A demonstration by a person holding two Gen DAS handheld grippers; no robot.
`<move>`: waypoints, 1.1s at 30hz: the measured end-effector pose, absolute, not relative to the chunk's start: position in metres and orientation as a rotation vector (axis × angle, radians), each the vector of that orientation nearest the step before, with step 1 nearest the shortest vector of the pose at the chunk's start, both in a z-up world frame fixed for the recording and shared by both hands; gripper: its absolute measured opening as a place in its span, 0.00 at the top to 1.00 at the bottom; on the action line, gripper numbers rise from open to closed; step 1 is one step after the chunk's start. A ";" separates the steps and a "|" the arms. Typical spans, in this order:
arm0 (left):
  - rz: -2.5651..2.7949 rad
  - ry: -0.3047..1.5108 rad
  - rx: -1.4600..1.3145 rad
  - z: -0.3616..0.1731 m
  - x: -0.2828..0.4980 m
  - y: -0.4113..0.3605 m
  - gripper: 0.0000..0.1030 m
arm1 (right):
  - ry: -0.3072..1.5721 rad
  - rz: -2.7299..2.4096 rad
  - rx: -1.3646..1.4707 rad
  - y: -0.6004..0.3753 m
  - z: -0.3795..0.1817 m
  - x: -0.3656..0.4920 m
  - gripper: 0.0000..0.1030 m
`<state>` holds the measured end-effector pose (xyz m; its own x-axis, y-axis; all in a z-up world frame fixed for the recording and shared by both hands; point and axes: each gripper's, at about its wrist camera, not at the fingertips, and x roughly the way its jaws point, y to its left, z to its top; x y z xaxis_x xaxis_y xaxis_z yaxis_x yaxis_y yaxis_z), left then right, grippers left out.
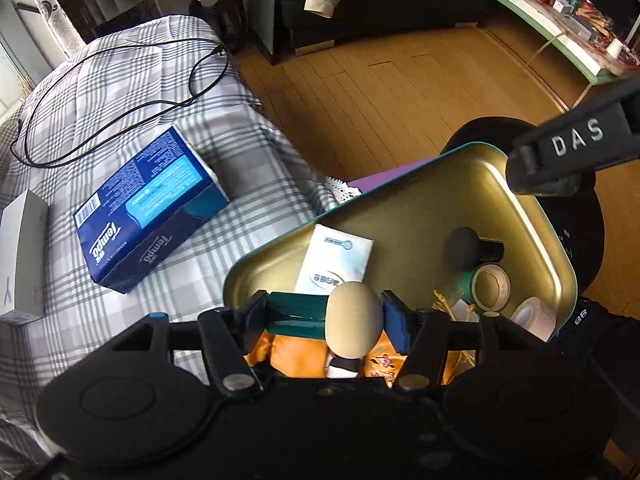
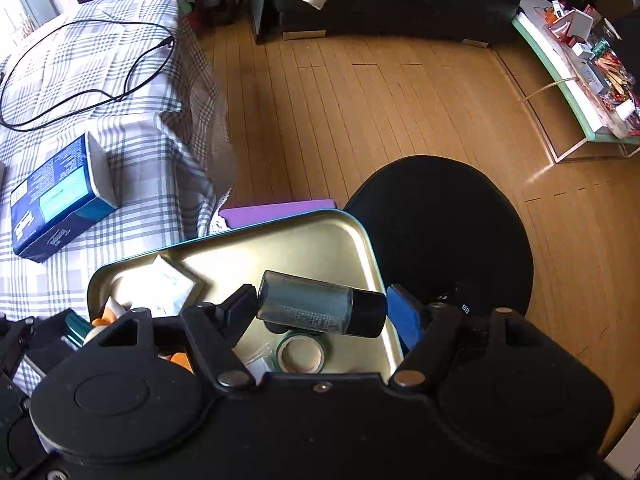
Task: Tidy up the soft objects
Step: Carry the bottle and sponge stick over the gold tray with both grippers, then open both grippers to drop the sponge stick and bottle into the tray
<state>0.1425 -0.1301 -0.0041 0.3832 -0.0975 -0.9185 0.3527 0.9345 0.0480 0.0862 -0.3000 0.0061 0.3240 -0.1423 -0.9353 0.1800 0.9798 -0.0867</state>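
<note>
Nearest the left wrist camera, the left gripper [image 1: 324, 314] is clamped on a doll with a pale egg-shaped head [image 1: 354, 320], a teal bar [image 1: 298, 314] and orange embroidered cloth [image 1: 298, 354], held over the near edge of a gold-lined tin [image 1: 420, 208].

At far left a plaid cloth [image 1: 120, 80] covers the surface, with a looping black cable [image 1: 120, 116], a white box [image 1: 22, 252] and a blue Tempo tissue box [image 1: 148, 208] lying on it. Wooden flooring [image 1: 380, 92] stretches behind, a dark cabinet against the far wall, and a cluttered green-edged table [image 1: 560, 36] at far right.

Inside the tin lie a white tissue packet [image 1: 334, 264], a green tape roll [image 1: 490, 286] and a whitish tape roll [image 1: 534, 316].

From the right wrist view, the right gripper [image 2: 322, 306] grips a grey-green bottle with a black cap [image 2: 308, 304] crosswise above the tin, just over the tape. A black round seat [image 2: 440, 232] sits right of the tin.
</note>
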 end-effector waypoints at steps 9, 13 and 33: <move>-0.288 1.095 0.292 -0.017 0.134 -0.161 0.44 | 1.151 -0.221 0.118 -0.317 0.005 0.074 0.35; -0.266 1.079 0.286 -0.018 0.134 -0.163 0.29 | 1.141 -0.212 0.113 -0.319 0.004 0.072 0.35; -0.219 1.072 0.300 -0.024 0.114 -0.160 0.08 | 1.106 -0.132 0.108 -0.312 0.008 0.072 0.34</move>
